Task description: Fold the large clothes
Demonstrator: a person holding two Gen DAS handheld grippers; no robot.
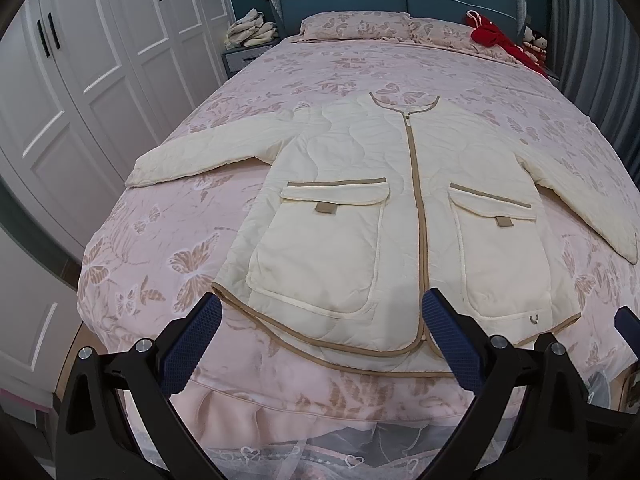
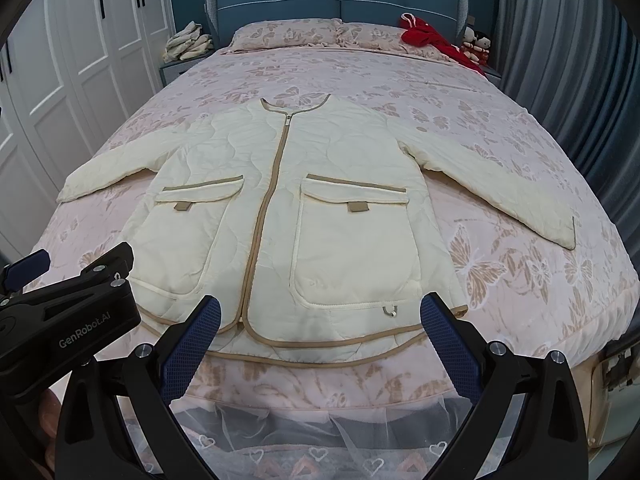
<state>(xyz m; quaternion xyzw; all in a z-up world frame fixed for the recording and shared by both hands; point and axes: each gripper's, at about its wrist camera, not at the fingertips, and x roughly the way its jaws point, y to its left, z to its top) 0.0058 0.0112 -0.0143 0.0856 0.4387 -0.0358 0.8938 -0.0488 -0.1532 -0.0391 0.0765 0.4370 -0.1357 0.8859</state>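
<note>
One cream quilted jacket [image 1: 400, 208] lies flat and zipped on the bed [image 1: 168, 240], front up, its hem along the foot edge and its collar toward the headboard. I count two sleeves spread out toward the bed's side edges, and two flap pockets, one on each side of the tan zip. Two pillows [image 2: 320, 34] sit at the head edge, with one red garment [image 2: 432, 40] on the pillow nearest the right corner and two small dolls [image 2: 476, 46] beside it. One heap of pale clothes [image 2: 186, 44] rests on the nightstand off the left head corner. My left gripper [image 1: 322, 336] hovers over the hem with its two fingers spread wide, gripping nothing. My right gripper [image 2: 320, 336] does likewise, two fingers wide apart above the hem, empty.
</note>
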